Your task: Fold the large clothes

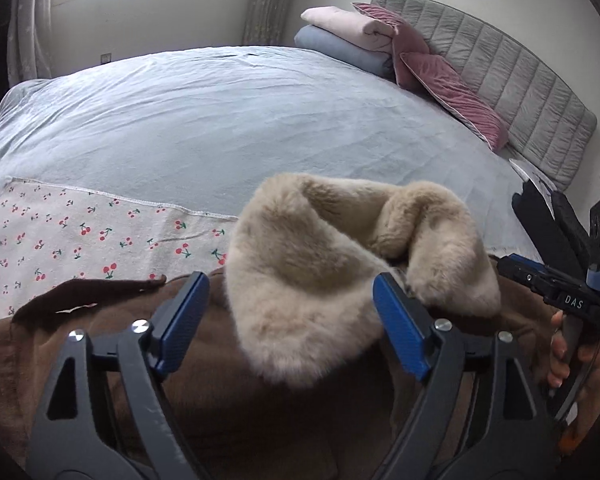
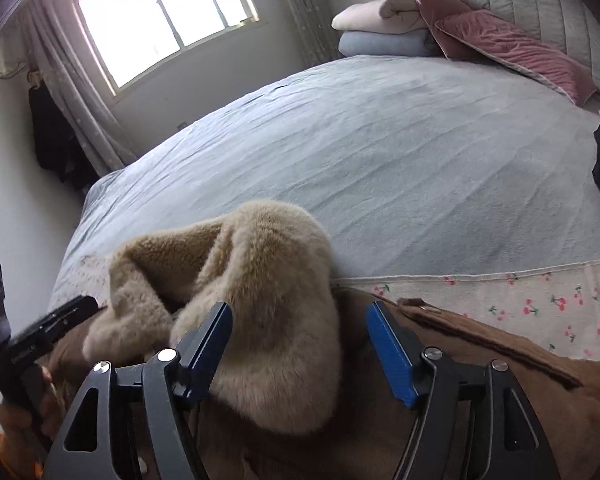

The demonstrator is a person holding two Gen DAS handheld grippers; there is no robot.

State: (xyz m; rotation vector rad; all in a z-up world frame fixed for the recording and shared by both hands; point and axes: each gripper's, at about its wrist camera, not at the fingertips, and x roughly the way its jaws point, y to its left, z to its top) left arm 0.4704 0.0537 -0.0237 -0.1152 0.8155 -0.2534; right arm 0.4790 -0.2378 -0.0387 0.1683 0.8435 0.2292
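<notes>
Lying on the near edge of a wide bed covered in a pale blue sheet, a brown coat with a cream fur collar rests partly on a white cloth printed with cherries. Far off at the headboard sit two pink pillows and a stack of folded bedding; nothing lies between them and the coat. A window with curtains fills the far wall.

Only the right wrist view shows dark clothing hanging by the curtain at the left. Only the left wrist view shows the fingers of the person's hand wrapped round the other tool's handle.

Both tools are released, jaws spread. The left gripper has the fur collar bulging up between its blue pads, apparently brushing the right-hand one. The right gripper straddles the collar's other end, fur against its left pad, bare brown cloth by its right pad.
</notes>
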